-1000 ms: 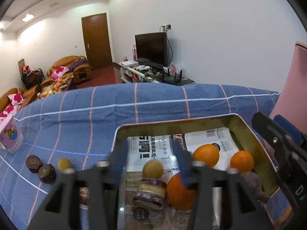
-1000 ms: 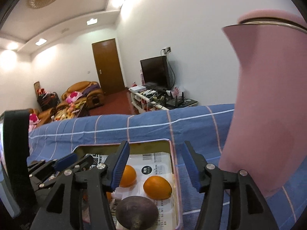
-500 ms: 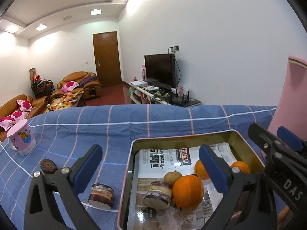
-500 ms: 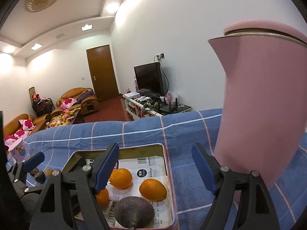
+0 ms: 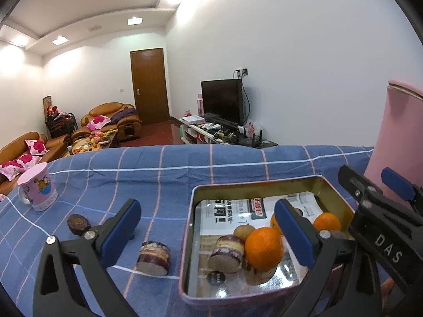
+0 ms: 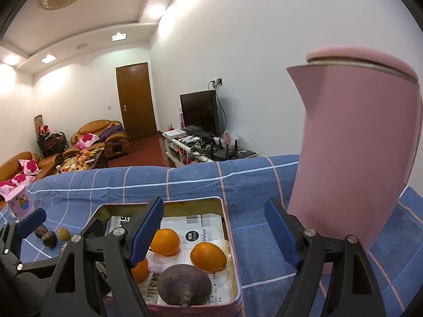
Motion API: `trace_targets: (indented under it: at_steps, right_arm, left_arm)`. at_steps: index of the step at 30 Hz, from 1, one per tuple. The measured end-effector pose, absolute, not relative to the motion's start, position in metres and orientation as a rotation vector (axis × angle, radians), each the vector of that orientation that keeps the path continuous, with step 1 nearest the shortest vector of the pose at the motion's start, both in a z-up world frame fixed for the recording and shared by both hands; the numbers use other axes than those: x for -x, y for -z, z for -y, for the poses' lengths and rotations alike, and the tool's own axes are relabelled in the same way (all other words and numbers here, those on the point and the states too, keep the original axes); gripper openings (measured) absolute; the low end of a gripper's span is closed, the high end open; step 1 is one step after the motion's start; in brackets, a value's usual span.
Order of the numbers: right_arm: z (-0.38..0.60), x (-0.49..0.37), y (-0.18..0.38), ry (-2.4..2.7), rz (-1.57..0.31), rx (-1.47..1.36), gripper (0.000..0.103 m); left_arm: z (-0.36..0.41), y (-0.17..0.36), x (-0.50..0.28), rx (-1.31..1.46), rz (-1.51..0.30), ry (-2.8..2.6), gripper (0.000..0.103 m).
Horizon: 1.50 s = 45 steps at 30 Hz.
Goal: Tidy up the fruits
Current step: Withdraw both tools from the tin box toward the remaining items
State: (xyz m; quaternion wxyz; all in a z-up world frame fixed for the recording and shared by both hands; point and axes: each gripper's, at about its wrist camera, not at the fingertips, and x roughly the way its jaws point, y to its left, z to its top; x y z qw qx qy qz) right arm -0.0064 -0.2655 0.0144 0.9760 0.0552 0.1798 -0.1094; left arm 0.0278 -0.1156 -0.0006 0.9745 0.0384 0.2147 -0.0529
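A pink-rimmed metal tin [image 5: 188, 227] lined with newspaper sits on the blue checked cloth; it also shows in the right wrist view [image 6: 229, 232]. It holds oranges [image 5: 263, 248] [image 6: 208, 256], a small brown fruit [image 5: 244, 232], a sugarcane piece [image 5: 226, 250] and a dark round fruit [image 6: 185, 288]. Another sugarcane piece [image 5: 153, 258] lies on the cloth left of the tin. My left gripper [image 5: 208, 224] is open and empty above the tin's left edge. My right gripper [image 6: 214, 227] is open and empty above the tin's right side.
A tall pink kettle [image 6: 354, 153] stands right of the tin, close to my right gripper. A pink printed cup [image 5: 37, 190] stands at the far left. Dark round fruits [image 5: 78, 224] [image 6: 49, 239] lie on the cloth left of the tin.
My left gripper opened wide, rose and drew back from the tin; an orange now rests on the sugarcane pieces. My right gripper rose and opened wider.
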Motion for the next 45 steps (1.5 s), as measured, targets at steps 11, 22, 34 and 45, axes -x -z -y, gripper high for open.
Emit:
trace_targets:
  at_steps: [11, 22, 34, 45]
  right_arm:
    - [0.250, 0.024, -0.015, 0.259, -0.342, -0.086, 0.081]
    - [0.241, 0.044, -0.014, 0.274, -0.348, -0.106, 0.081]
    - [0.215, 0.062, -0.016, 0.271, -0.344, -0.056, 0.081]
    - [0.197, 0.059, -0.012, 0.247, -0.382, -0.113, 0.081]
  left_arm:
    - [0.097, 0.001, -0.009, -0.090, -0.410, 0.055, 0.103]
    - [0.078, 0.000, 0.007, -0.071, -0.401, 0.042, 0.103]
    - [0.050, 0.000, 0.017, -0.072, -0.397, 0.046, 0.103]
    - [0.018, 0.002, 0.007, -0.079, -0.415, 0.042, 0.103]
